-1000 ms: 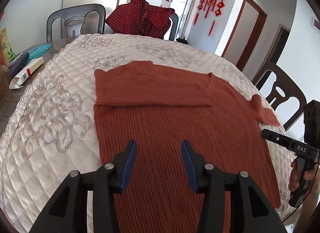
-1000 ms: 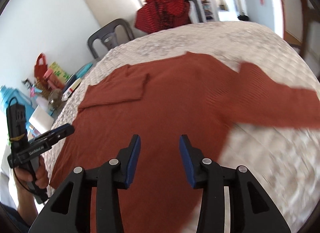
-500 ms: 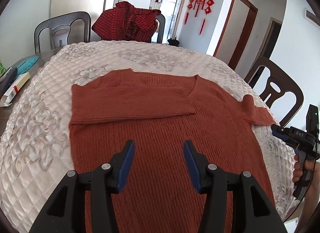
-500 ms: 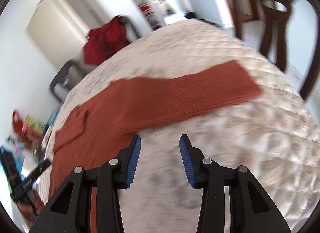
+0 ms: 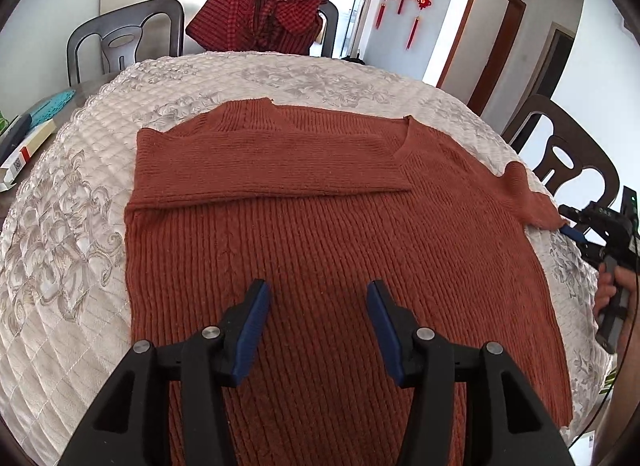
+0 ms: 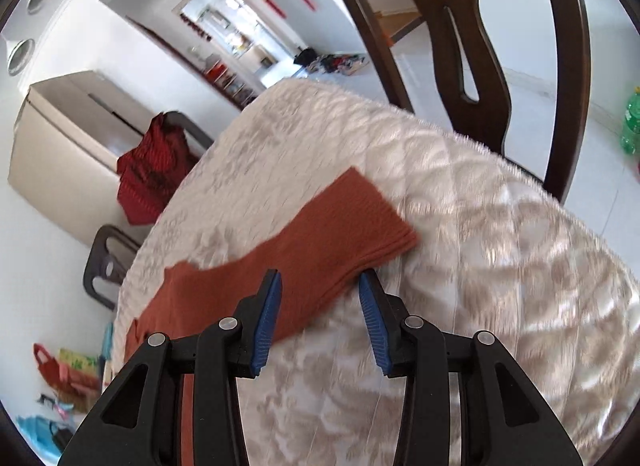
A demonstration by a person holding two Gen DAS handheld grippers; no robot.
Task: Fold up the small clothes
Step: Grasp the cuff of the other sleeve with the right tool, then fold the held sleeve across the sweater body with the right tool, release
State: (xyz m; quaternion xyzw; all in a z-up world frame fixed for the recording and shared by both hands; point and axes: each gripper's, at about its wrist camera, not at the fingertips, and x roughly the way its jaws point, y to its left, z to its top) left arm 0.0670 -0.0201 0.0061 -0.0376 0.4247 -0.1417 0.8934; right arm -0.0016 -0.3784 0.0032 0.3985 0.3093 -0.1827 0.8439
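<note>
A rust-orange knit sweater (image 5: 320, 225) lies flat on the quilted cream tablecloth (image 5: 72, 193). Its left sleeve (image 5: 264, 169) is folded across the chest. Its right sleeve (image 6: 340, 225) stretches out toward the table's right edge. My left gripper (image 5: 316, 306) is open and hovers over the lower body of the sweater. My right gripper (image 6: 320, 298) is open, its jaws on either side of the right sleeve near the cuff; it also shows in the left wrist view (image 5: 572, 227) at the sleeve end.
A red checked garment (image 5: 260, 17) hangs over a chair at the far side. A dark wooden chair (image 6: 460, 45) stands close by the table's right edge. Boxes and a teal item (image 5: 28, 133) lie at the table's left edge.
My right gripper has swung from over the sweater body to the right sleeve and closed in on its cuff end. My left gripper has shifted slightly, staying open over the sweater.
</note>
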